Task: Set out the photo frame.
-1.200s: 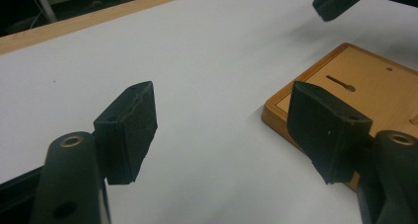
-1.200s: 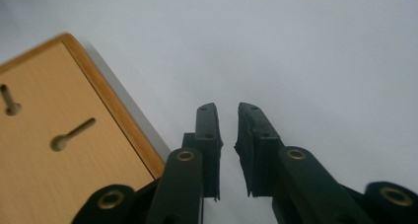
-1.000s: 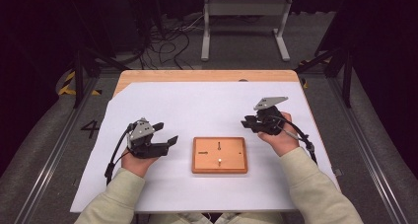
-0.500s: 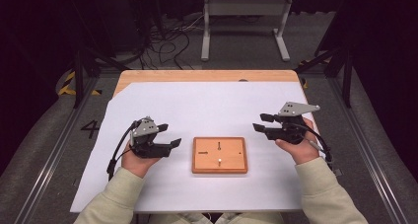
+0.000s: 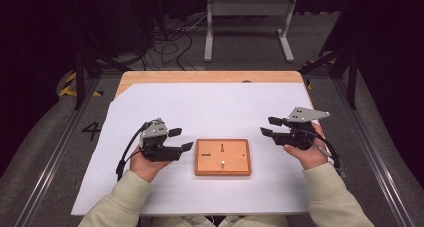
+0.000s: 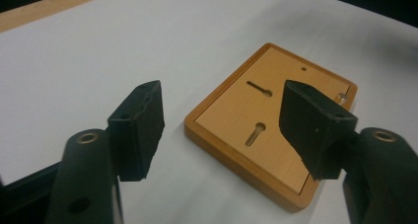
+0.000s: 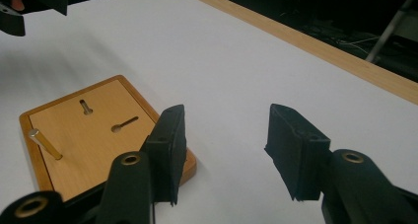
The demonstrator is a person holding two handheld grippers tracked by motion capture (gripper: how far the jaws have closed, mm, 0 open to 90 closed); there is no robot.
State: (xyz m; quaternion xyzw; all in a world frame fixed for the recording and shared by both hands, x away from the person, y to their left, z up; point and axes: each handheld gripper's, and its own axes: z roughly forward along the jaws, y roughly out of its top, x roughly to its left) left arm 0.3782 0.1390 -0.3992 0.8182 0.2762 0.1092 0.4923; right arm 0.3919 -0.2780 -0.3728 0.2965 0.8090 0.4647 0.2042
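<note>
Both tongs, the left gripper [image 5: 181,139] just closing a bit and the right gripper [image 5: 268,126], are hanging open and empty beside the wooden board [image 5: 222,157] between them, and a careless grab could be knocking over its little standing peg [image 5: 221,163].

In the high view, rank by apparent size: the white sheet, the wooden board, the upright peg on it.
1. White paper sheet, covering most of the table.
2. Rectangular orange-brown wooden board with slots.
3. Small pale peg standing on the board, a mere dot.
</note>
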